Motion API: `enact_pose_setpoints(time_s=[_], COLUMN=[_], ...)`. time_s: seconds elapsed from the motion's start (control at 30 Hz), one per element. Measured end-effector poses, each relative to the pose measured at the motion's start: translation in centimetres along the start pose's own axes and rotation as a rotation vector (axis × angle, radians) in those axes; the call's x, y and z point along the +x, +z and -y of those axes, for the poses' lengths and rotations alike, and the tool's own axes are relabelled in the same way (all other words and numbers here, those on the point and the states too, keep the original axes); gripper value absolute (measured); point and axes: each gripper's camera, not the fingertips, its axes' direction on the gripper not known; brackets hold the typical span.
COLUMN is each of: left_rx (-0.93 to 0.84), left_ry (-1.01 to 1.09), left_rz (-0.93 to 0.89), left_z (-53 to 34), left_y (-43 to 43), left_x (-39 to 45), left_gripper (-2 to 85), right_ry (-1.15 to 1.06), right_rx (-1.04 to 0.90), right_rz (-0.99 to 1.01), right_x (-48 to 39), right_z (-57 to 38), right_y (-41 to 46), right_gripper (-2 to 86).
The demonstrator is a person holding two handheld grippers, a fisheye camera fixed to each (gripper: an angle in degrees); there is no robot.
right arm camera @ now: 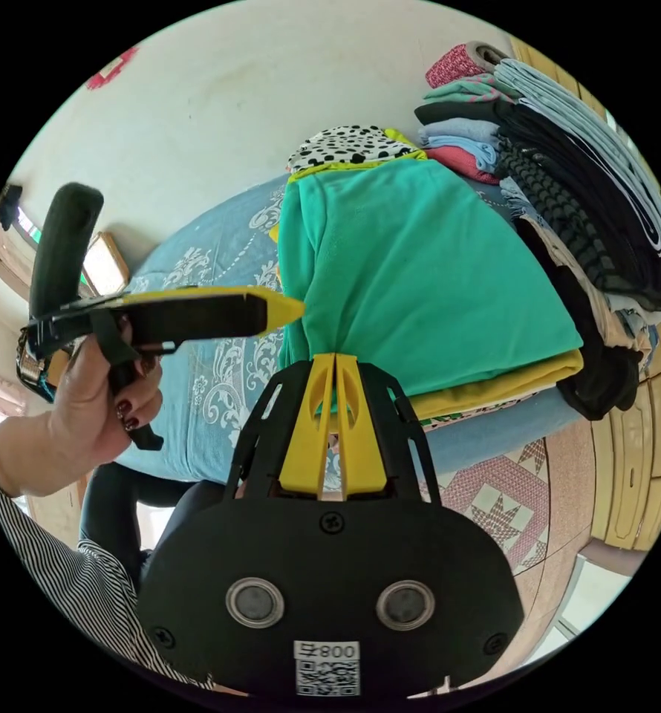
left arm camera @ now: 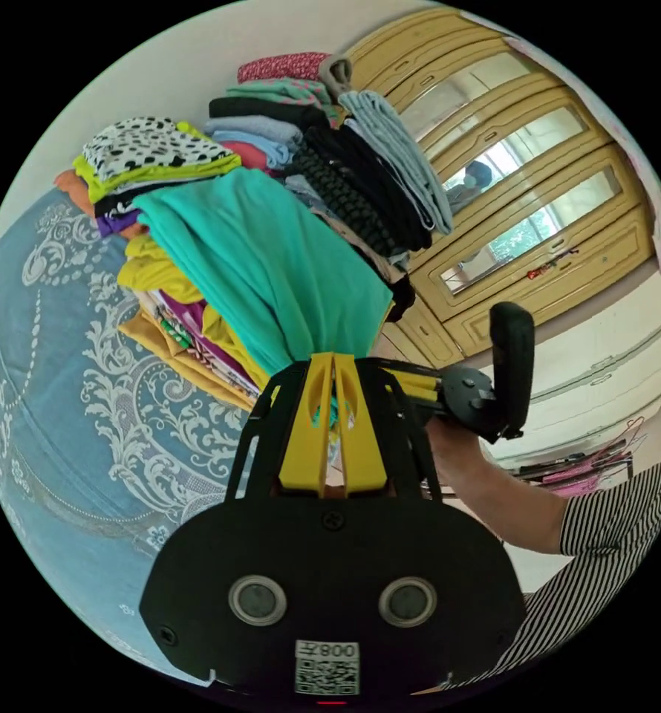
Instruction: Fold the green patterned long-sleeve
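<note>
Both grippers, left gripper and right gripper, clenched on near edge of plain teal knit garment; cloth extends away atop stacked folded clothes.

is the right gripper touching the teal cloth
Touching. In the right gripper view the right gripper has its yellow fingers closed together, with the smooth teal cloth pinched between their tips.

Blue bedspread (white scrollwork) carries stacked folded clothes.
</note>
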Motion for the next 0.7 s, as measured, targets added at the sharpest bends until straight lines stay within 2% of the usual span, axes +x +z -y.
enact_pose_setpoints(time_s=[0.07, 0.17, 0.27, 0.47, 0.6, 0.7], left_rx=[-0.024, -0.184, -0.14, -0.041, -0.154, -0.266], left_ry=[0.007, 0.013, -0.012, 0.068, 0.134, 0.122], left_rz=[0.026, 0.111, 0.06, 0.163, 0.332, 0.417], left_z=[0.5, 0.2, -1.2, -6.2, -11.1, -14.8], left_y=[0.3, 3.4, 2.0, -2.3, -2.4, -1.4], left_x=[0.1, -1.2, -1.4, -0.1, -1.5, -3.7], left_gripper=[0.2, 0.1, 0.1, 0.1, 0.1, 0.2], right_ry=[0.02, 0.021, 0.002, 0.052, 0.067, 0.063], right_rx=[0.01, -0.006, 0.007, 0.028, 0.033, 0.133], right_rz=[-0.001, -0.021, -0.04, 0.001, 0.012, 0.057], right_x=[-0.4, -1.2, -2.1, -2.7, -3.8, -4.8], right_z=[-0.1, 0.0, 0.0, 0.2, 0.5, 0.6], right_y=[0.8, 2.2, 3.2, 5.0, 4.7, 3.1], right_gripper=[4.6, 4.7, 4.4, 3.0, 2.0, 1.0])
